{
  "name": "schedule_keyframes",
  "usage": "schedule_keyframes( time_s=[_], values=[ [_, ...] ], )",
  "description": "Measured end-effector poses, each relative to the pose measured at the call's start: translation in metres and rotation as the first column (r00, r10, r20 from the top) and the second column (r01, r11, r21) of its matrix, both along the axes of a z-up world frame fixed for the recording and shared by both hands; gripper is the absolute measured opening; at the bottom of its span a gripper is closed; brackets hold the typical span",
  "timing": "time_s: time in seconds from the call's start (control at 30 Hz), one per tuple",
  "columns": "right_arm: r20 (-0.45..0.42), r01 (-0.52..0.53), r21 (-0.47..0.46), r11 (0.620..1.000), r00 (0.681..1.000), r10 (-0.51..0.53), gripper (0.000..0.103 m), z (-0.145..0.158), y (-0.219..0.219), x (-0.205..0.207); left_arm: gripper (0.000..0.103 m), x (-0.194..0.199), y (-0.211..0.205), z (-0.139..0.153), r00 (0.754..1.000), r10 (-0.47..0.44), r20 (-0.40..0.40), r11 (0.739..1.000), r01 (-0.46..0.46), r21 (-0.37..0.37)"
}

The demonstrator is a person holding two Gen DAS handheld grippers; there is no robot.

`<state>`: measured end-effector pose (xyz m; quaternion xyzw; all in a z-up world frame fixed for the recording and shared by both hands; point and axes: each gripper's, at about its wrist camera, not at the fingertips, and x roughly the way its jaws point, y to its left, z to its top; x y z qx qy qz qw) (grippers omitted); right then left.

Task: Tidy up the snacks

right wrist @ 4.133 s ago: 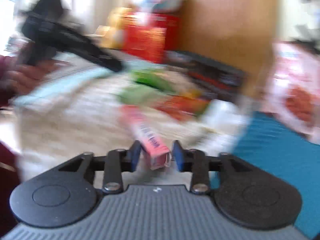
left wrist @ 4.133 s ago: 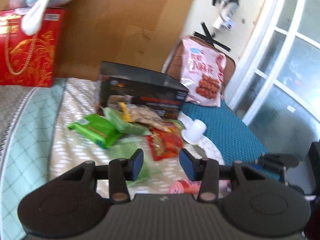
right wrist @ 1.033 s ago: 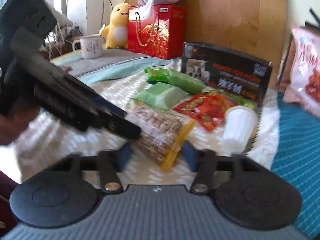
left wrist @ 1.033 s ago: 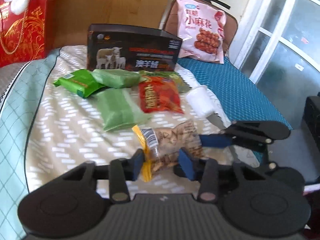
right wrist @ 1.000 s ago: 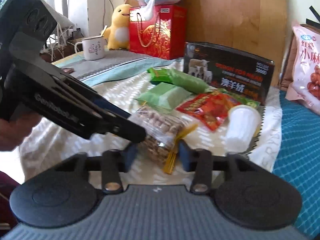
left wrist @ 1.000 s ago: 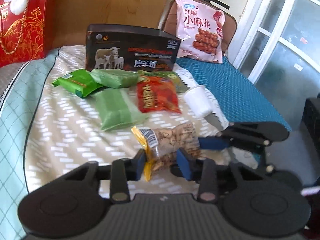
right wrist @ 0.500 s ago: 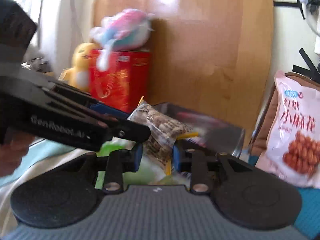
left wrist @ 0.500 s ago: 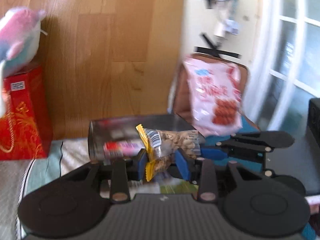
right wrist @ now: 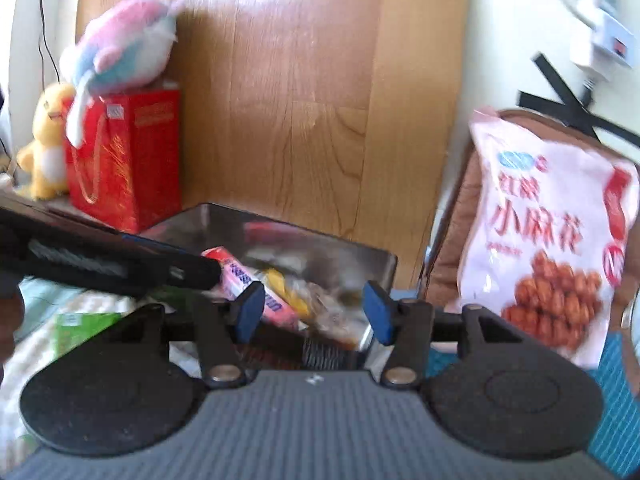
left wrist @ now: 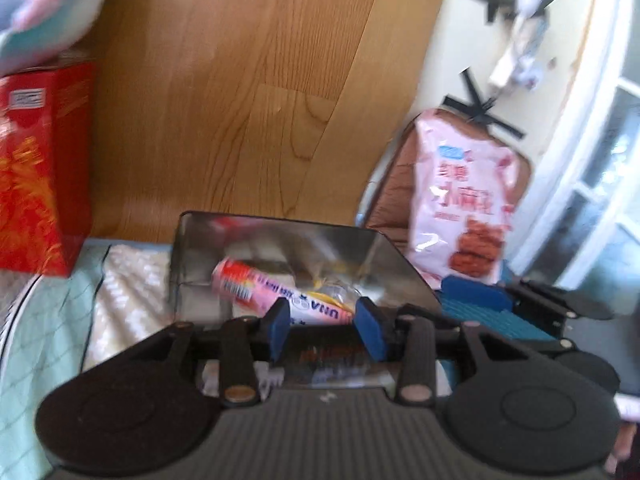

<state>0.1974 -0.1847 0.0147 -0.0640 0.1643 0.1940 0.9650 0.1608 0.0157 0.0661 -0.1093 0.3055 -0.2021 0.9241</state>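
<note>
A black open-topped box (left wrist: 396, 256) with a shiny lining stands against the wooden board; it also shows in the right wrist view (right wrist: 384, 264). Inside lie a pink snack tube (left wrist: 256, 288) (right wrist: 240, 276) and the clear peanut bag with a yellow edge (right wrist: 316, 300), partly hidden in the left wrist view (left wrist: 336, 292). My left gripper (left wrist: 324, 328) is open and empty just above the box's near rim. My right gripper (right wrist: 314, 312) is open and empty over the same box. The left gripper's arm (right wrist: 100, 264) reaches in from the left.
A red gift bag (right wrist: 124, 160) with a pastel plush (right wrist: 120, 52) on top and a yellow duck toy (right wrist: 44, 140) stand left. A big pink snack bag (right wrist: 552, 232) leans on a brown chair at right. A green packet (right wrist: 80, 328) lies on the bedspread.
Both grippers carried the peanut bag up over the box and opened; the bag now lies inside beside the pink tube. Both jaws are wider apart and empty.
</note>
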Motion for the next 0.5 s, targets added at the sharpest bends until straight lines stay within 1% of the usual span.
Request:
schedule_keyframes(
  time_s=[0.07,0.13,0.17,0.27,0.3,0.33,0.4,0.43,0.5],
  values=[
    [-0.073,-0.07,0.069,0.995,0.995,0.075,0.056,-0.009,-0.007,-0.015,0.038,-0.024,0.02,-0.003,1.0,-0.014,0.011,0.999,0.014,-0.037],
    [-0.165,-0.143,0.135,0.98,0.972,0.165,0.055,-0.02,-0.005,-0.019,0.038,-0.045,0.041,-0.011,1.0,0.012,0.0,0.998,-0.012,-0.056],
    [-0.2,-0.161,0.159,0.974,0.961,0.192,0.055,-0.025,-0.001,-0.017,0.038,-0.053,0.05,-0.017,0.999,0.037,-0.021,0.997,-0.038,-0.06],
    [-0.306,-0.165,0.213,0.963,0.925,0.226,0.055,-0.032,0.02,0.0,0.036,-0.069,0.073,-0.035,0.991,0.101,-0.09,0.99,-0.109,-0.089],
    [-0.323,-0.162,0.225,0.961,0.918,0.23,0.055,-0.033,0.027,0.008,0.036,-0.074,0.081,-0.041,0.986,0.12,-0.114,0.986,-0.132,-0.102],
    [-0.339,-0.149,0.232,0.961,0.914,0.224,0.055,-0.033,0.035,0.016,0.036,-0.078,0.087,-0.047,0.982,0.132,-0.137,0.982,-0.148,-0.115],
    [-0.397,-0.12,0.241,0.963,0.893,0.21,0.056,-0.035,0.048,0.034,0.036,-0.087,0.096,-0.055,0.974,0.144,-0.174,0.976,-0.17,-0.14],
    [-0.425,-0.107,0.249,0.963,0.881,0.208,0.056,-0.039,0.053,0.041,0.036,-0.091,0.098,-0.058,0.972,0.147,-0.183,0.975,-0.174,-0.141],
    [-0.483,-0.118,0.277,0.954,0.841,0.244,0.053,-0.047,0.058,0.047,0.036,-0.1,0.097,-0.06,0.973,0.142,-0.184,0.976,-0.168,-0.135]
  ],
)
